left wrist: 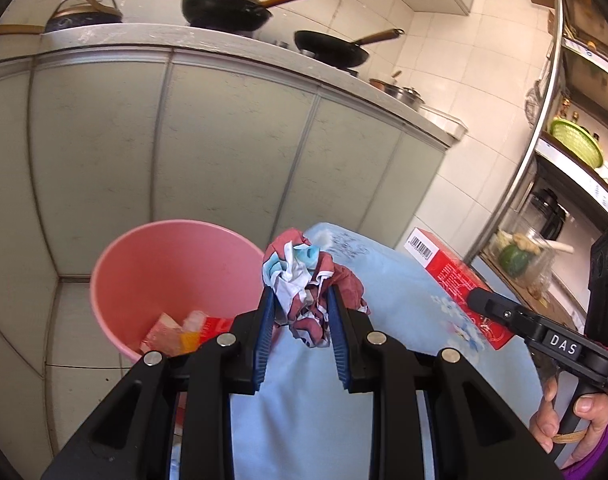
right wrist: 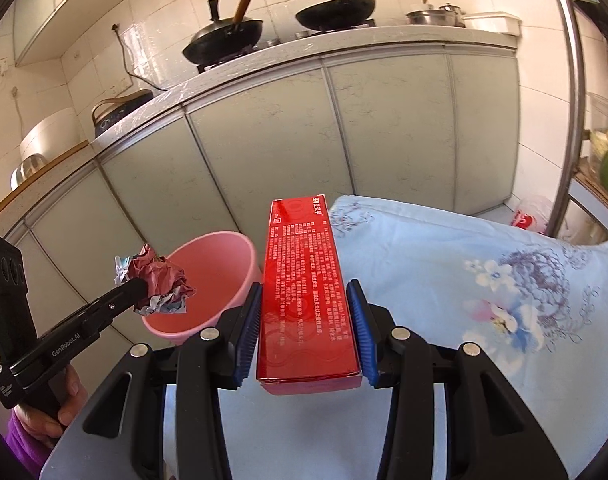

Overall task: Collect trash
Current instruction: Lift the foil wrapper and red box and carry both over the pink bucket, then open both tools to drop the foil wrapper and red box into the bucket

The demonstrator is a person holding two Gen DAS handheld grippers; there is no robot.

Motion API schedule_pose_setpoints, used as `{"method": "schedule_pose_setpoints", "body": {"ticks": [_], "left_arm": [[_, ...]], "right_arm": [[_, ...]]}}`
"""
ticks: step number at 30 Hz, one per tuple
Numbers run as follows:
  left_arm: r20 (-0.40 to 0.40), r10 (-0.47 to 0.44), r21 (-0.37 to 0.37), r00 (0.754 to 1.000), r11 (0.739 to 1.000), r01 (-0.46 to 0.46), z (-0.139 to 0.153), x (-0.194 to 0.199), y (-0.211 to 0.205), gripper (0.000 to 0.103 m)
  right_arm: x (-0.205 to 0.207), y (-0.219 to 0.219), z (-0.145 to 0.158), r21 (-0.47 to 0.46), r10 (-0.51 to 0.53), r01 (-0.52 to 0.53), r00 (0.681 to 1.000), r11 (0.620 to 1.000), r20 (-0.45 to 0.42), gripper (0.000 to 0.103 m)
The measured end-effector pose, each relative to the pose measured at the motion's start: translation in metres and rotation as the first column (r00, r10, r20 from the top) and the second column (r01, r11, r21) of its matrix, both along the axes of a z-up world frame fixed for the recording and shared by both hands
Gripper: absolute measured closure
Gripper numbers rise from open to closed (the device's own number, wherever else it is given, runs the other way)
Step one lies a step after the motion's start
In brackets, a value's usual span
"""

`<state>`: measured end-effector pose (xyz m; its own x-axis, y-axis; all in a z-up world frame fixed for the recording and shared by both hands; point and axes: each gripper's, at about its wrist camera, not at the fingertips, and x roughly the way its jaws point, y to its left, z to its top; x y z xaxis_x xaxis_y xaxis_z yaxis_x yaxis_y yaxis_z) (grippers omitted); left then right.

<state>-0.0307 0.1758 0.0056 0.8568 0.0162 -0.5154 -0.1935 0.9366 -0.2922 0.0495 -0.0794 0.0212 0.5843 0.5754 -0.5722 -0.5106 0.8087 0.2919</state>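
Left wrist view: left tool [left wrist: 300, 316] pinching crumpled wrapper [left wrist: 307, 276], held off desk [left wrist: 383, 380]; pink bucket [left wrist: 152, 264] just left of tool, below, mouth up.

Right wrist view: right tool [right wrist: 304, 332] pads flank red carton [right wrist: 304, 292], contact unclear; carton's long axis runs straight ahead; bucket [right wrist: 224, 256] ahead-left, nearer left tool [right wrist: 144, 286].

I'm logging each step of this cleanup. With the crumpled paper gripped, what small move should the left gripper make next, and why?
Probably shift the left gripper leftward over the pink bucket, then open: the crumpled wrapper is pinched beside the rim, not yet above the opening.
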Motion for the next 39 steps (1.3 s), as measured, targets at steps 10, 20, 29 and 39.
{"method": "schedule_pose_setpoints", "body": {"ticks": [10,20,29,39], "left_arm": [[-0.062,0.121,0.016,0.991,0.993,-0.120,-0.019,-0.002,0.045,0.077],[-0.161,0.195,0.022,0.968,0.981,-0.194,-0.046,0.009,0.070,0.077],[-0.202,0.235,0.051,0.951,0.972,-0.229,-0.055,0.019,0.080,0.077],[-0.241,0.249,0.067,0.938,0.968,-0.240,-0.062,0.029,0.082,0.077]], "right_arm": [[0.010,0.068,-0.008,-0.027,0.134,-0.134,0.991,0.991,-0.027,0.060],[0.014,0.132,-0.022,-0.078,0.243,-0.248,0.967,0.966,-0.076,0.060],[0.021,0.171,-0.036,-0.134,0.284,-0.297,0.953,0.946,-0.106,0.060],[0.025,0.186,-0.050,-0.176,0.288,-0.307,0.949,0.935,-0.126,0.060]]}}
